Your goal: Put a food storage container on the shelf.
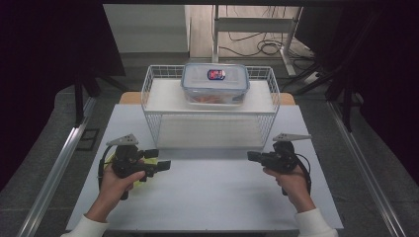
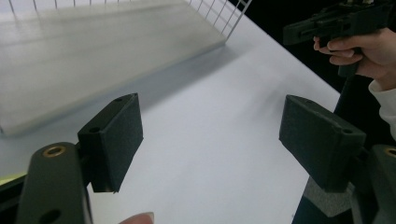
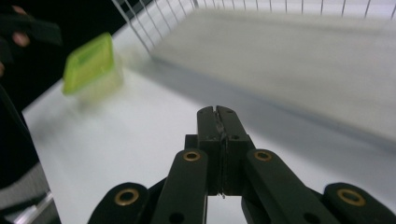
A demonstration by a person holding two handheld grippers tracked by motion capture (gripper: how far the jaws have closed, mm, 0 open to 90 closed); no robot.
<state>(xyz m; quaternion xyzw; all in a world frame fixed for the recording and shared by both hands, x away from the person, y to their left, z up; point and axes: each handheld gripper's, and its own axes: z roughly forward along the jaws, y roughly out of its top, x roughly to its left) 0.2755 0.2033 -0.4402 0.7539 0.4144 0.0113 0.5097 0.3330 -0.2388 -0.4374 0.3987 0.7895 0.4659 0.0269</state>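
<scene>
My left gripper (image 1: 159, 159) hovers over the table's left side with its jaws wide apart and nothing between them; its black pads (image 2: 114, 135) frame bare tabletop. My right gripper (image 1: 253, 157) is held at the right side, jaws pressed together on nothing (image 3: 218, 112). A clear lidded box (image 1: 215, 83) with a blue and red label sits on top of the white wire rack (image 1: 163, 74). A small container with a yellow-green lid (image 3: 89, 62) stands on the table near the left hand, partly hidden behind it in the high view (image 1: 109, 159).
The white table (image 1: 212, 192) stretches between both hands. The rack's lower shelf (image 1: 207, 131) is bare. Metal rails run along both sides of the table, and cables lie on the floor behind it.
</scene>
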